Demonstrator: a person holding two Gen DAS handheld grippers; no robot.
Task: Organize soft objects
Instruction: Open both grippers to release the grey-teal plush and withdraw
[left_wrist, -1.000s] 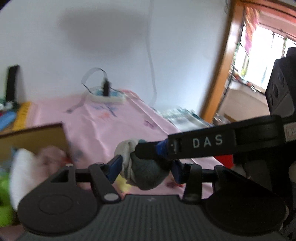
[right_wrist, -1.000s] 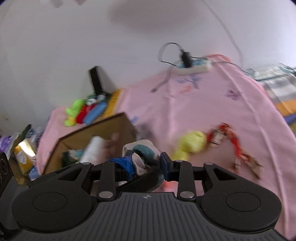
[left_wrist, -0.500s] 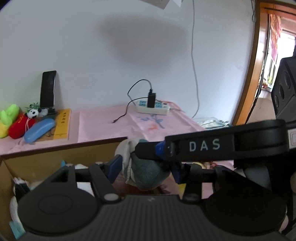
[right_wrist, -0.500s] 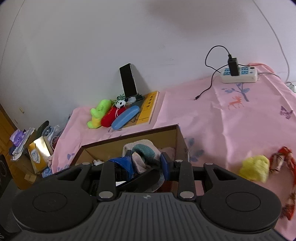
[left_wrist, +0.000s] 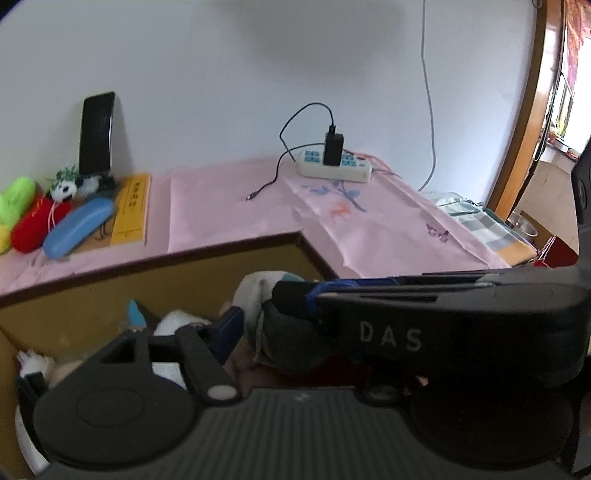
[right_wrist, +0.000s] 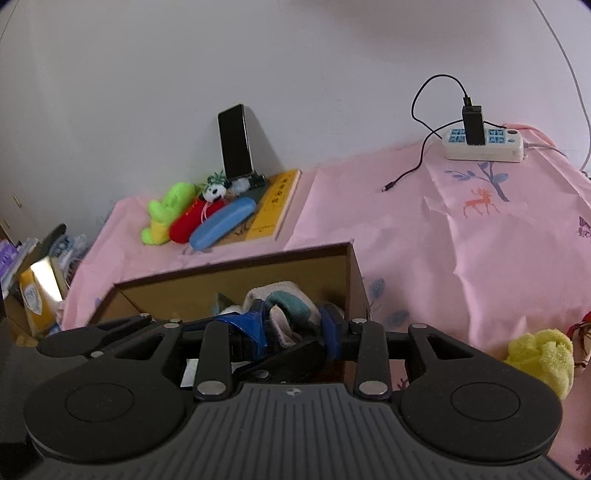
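Sock bundle (right_wrist: 291, 310) now over box (right_wrist: 236, 275), jaws opening.

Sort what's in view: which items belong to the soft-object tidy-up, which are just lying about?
Job:
- sock bundle, between both grippers' jaws, which are opening
- cardboard box
- yellow plush on the cloth
- green plush, red plush, panda

Lying about:
- phone
- power strip
- blue case
- yellow book

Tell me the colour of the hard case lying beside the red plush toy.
Light blue case, clearest in the right wrist view.
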